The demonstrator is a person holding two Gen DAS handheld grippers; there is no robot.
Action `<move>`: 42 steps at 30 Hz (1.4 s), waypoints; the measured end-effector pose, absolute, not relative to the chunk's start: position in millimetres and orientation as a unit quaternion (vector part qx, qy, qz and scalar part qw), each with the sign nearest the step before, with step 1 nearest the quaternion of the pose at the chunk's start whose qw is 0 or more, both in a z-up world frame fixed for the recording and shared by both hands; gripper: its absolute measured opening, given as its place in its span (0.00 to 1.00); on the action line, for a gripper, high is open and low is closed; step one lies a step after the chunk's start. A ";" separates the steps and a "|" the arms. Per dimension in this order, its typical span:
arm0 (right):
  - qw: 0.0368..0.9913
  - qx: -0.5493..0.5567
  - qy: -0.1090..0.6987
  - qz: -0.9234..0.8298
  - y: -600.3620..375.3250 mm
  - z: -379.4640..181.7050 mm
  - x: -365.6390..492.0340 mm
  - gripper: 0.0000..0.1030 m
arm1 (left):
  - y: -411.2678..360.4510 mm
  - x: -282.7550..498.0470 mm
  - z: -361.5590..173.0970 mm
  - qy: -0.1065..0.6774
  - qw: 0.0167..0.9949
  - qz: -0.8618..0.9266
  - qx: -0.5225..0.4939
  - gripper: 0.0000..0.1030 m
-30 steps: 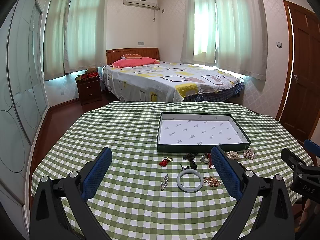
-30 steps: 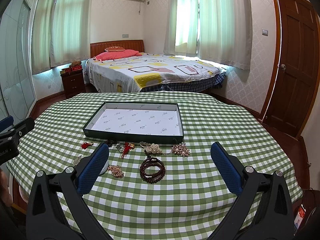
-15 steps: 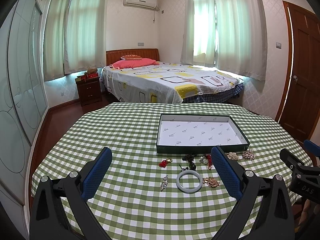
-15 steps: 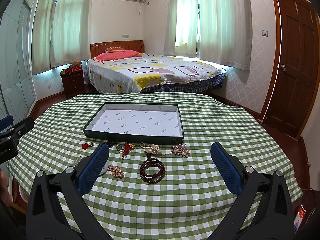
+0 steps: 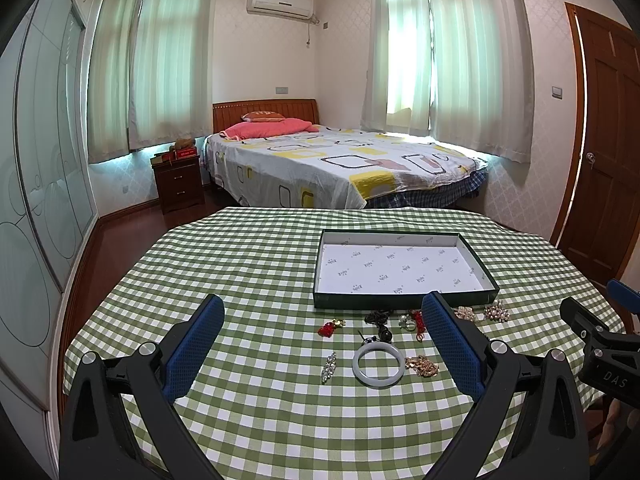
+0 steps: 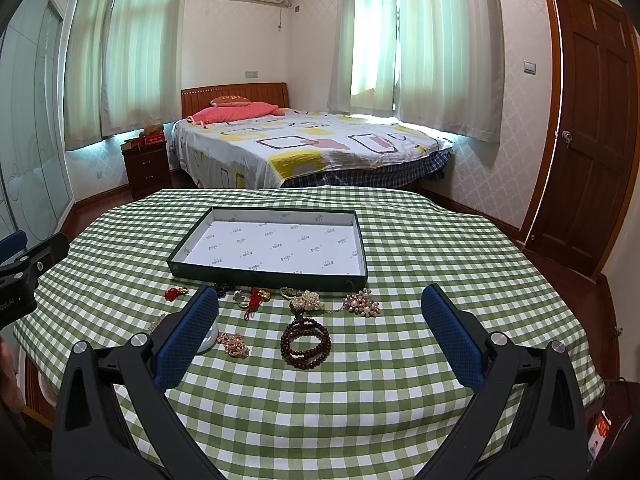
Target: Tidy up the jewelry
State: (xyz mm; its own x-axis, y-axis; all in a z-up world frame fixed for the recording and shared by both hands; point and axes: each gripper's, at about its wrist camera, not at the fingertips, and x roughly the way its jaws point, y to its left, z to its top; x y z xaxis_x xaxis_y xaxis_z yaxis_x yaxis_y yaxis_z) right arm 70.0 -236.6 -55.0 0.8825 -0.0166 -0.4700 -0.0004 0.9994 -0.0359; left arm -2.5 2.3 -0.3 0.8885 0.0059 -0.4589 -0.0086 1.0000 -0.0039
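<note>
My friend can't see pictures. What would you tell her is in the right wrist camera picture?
An empty dark green tray sits on a green checked tablecloth, with jewelry scattered in front of it: a dark bead bracelet, a pearl brooch and red tassel charms. The right gripper reaches in from below, jaws wide open and holding nothing. A bed stands behind.

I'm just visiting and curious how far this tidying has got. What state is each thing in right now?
Left gripper: open, holding nothing.
Right gripper: open, holding nothing.
Box: lidless, nothing in it.
Pale bangle: flat on the tablecloth.
Dark bead bracelet: coiled, on the tablecloth.
Door: shut.
</note>
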 end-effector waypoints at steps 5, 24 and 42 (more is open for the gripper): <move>0.970 -0.017 0.242 -0.004 -236.4 -54.4 69.6 0.96 | 2.8 -3.0 0.4 0.236 0.972 0.004 -0.003 0.93; 0.963 -0.008 0.268 0.008 -238.2 -77.9 89.0 0.96 | 12.0 19.9 -30.1 0.281 0.960 0.008 0.001 0.93; 0.925 -0.005 0.378 0.034 -234.5 -167.4 146.1 0.96 | 28.2 89.5 -134.1 0.426 0.905 -0.010 -0.016 0.93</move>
